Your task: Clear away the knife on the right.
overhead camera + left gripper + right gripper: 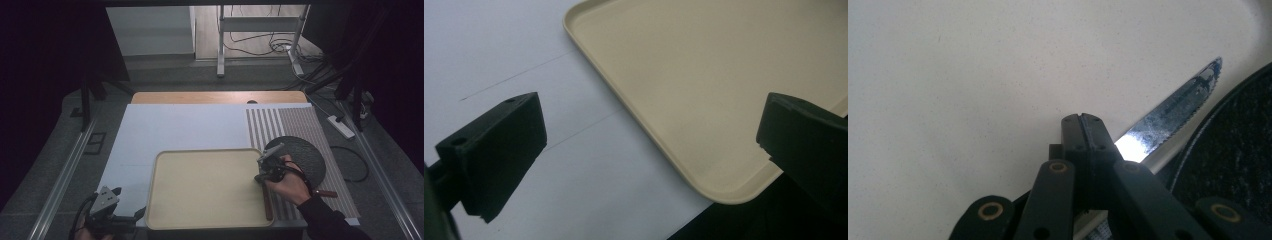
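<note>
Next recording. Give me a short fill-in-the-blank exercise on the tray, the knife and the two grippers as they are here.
1. The right gripper has its jaws ____ on the knife.
2. The knife's blade edge is ____, not smooth.
3. The left gripper, with jaws ____, is by a corner of the beige tray.
4. Beside the tray, on the striped mat, lies a round ____ plate.

Missing words: shut; serrated; open; dark
</note>
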Tool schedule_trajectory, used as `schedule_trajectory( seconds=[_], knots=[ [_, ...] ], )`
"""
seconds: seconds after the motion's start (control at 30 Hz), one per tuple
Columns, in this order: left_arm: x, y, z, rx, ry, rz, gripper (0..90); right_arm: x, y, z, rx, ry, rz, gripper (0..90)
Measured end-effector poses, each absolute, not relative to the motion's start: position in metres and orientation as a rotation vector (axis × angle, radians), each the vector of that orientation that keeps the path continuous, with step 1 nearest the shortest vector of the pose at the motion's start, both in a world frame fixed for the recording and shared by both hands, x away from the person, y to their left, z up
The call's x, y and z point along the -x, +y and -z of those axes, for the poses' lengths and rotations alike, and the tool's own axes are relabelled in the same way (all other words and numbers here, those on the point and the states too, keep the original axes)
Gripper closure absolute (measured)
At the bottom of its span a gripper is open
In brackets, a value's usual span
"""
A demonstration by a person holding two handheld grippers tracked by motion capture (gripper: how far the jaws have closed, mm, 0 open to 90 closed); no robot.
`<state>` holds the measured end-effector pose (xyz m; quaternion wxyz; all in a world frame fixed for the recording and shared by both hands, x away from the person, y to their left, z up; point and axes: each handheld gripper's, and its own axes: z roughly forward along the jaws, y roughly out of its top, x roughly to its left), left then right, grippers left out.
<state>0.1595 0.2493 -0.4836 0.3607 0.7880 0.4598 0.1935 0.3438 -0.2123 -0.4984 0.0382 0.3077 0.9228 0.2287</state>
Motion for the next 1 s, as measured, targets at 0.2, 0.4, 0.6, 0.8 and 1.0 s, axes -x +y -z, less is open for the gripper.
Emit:
schedule_trajectory(
  seconds=[0.2,0.4,0.6,0.8,1.0],
  knots=[
    [-0.159,0.25,0.484,-2.024,1.189,-0.498,0.0,-0.336,-0.214,0.488,-0.908,2.783,-0.812,68.6],
    [-0.159,0.251,0.484,-2.019,1.19,-0.496,0.0,-0.329,-0.228,0.478,-0.903,2.664,-0.868,43.0],
    [-0.159,0.251,0.484,-2.013,1.193,-0.492,0.0,-0.322,-0.241,0.474,-0.969,2.597,-0.91,27.6],
    [-0.159,0.251,0.484,-2.015,1.193,-0.493,0.0,-0.313,-0.254,0.471,-1.007,2.557,-0.927,21.1],
    [-0.159,0.251,0.484,-2.016,1.194,-0.494,0.0,-0.304,-0.268,0.467,-1.008,2.547,-0.932,23.0]
  ],
)
